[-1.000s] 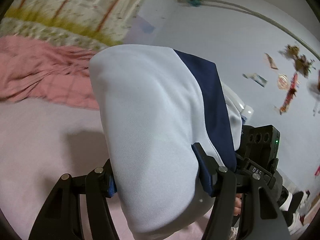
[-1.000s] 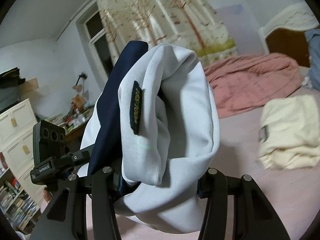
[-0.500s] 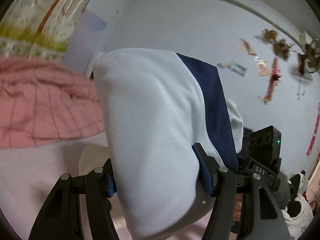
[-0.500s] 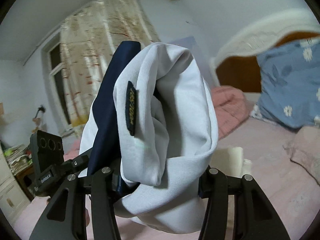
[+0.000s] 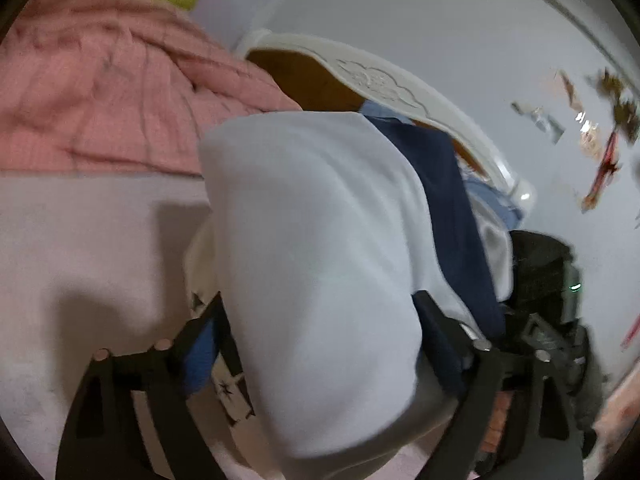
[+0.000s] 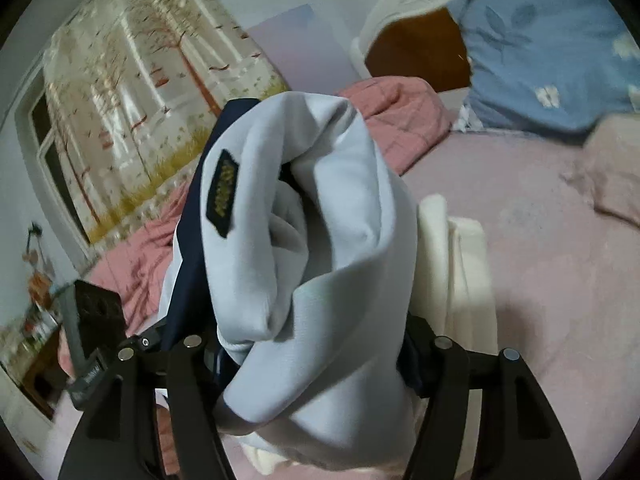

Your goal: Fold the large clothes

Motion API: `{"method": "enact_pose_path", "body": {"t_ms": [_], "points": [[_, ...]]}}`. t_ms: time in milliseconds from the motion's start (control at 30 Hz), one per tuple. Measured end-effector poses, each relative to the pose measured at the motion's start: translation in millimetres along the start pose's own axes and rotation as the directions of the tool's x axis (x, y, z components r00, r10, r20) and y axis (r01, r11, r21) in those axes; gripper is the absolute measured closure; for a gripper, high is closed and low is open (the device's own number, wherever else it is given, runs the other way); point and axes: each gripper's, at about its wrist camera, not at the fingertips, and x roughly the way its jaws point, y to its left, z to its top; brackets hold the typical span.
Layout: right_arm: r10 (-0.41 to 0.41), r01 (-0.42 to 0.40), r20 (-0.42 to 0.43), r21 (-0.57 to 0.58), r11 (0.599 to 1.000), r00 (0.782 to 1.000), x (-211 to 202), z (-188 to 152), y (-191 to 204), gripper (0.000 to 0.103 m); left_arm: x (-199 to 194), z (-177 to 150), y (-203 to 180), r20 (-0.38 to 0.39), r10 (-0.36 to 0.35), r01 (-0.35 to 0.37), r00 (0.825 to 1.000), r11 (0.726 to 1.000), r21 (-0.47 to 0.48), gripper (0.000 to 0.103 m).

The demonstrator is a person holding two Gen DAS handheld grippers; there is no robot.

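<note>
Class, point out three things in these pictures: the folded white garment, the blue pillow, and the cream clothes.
folded white garment (image 5: 320, 272), left wrist view, front panel
blue pillow (image 6: 540, 40), right wrist view, middle
cream clothes (image 6: 460, 264), right wrist view, upper fold

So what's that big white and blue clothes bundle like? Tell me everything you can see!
The bundle is a soft, thick, folded garment, mostly pale bluish-white with a dark navy panel along one side and a small dark label with yellow lettering. It stands bunched between the fingers of both grippers, the left gripper and the right gripper, whose jaws are opening. Folds curl inward at one end. Behind it lies a folded cream garment on the pink bed.
</note>
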Motion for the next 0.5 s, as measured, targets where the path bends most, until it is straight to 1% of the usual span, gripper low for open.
{"method": "enact_pose_path", "body": {"t_ms": [67,100,133,200,233,267,300,333,367,433,467,500], "points": [[-0.037,0.038,0.024,-0.028,0.999,0.999,-3.4,-4.8,4.3,0.032,-3.1,1.1,-11.6,0.033,0.067,-0.070,0.997,0.994,0.080,0.013],[-0.058,0.060,0.036,-0.051,0.997,0.998,-3.9,-6.2,7.7,0.030,-6.5,-0.7,-15.1,0.038,0.083,-0.086,0.996,0.992,0.094,0.012],[-0.082,0.086,0.052,-0.078,0.993,0.995,-7.7,-8.3,14.4,0.029,-9.1,-2.3,-14.4,0.042,0.092,-0.095,0.995,0.991,0.091,0.011],[-0.138,0.146,0.076,-0.116,0.982,0.988,-18.2,-10.5,26.2,0.024,-17.1,-3.1,-13.8,0.073,0.142,-0.148,0.987,0.986,0.074,0.011],[-0.163,0.173,0.086,-0.126,0.977,0.983,-26.8,-12.7,28.9,0.022,-25.8,-3.1,-16.3,0.110,0.186,-0.196,0.976,0.977,0.085,0.011],[-0.186,0.200,0.106,-0.139,0.970,0.977,-38.8,-12.2,37.6,0.019,-38.2,-5.2,-26.3,0.162,0.244,-0.266,0.956,0.956,0.127,0.011],[-0.194,0.215,0.138,-0.155,0.964,0.971,-52.9,-12.4,48.7,0.013,-55.7,-9.5,-40.5,0.234,0.296,-0.341,0.926,0.922,0.183,0.011],[-0.191,0.225,0.194,-0.175,0.959,0.962,-71.1,-13.4,58.7,0.009,-68.7,-12.9,-50.2,0.280,0.312,-0.375,0.908,0.902,0.211,0.011],[-0.191,0.243,0.260,-0.187,0.952,0.947,-89.7,-15.1,68.9,0.000,-84.4,-15.4,-59.0,0.317,0.322,-0.399,0.892,0.891,0.218,0.011],[-0.200,0.284,0.364,-0.194,0.939,0.910,-122.1,-20.7,88.1,0.000,-113.4,-22.8,-74.9,0.363,0.318,-0.410,0.876,0.886,0.215,0.008],[-0.193,0.289,0.394,-0.201,0.936,0.899,-135.5,-24.6,97.0,0.000,-127.1,-28.9,-83.4,0.392,0.320,-0.423,0.862,0.881,0.211,0.006],[-0.183,0.285,0.409,-0.206,0.936,0.894,-144.2,-28.0,103.1,0.000,-140.8,-34.8,-91.3,0.421,0.330,-0.443,0.845,0.873,0.204,0.001]]}}
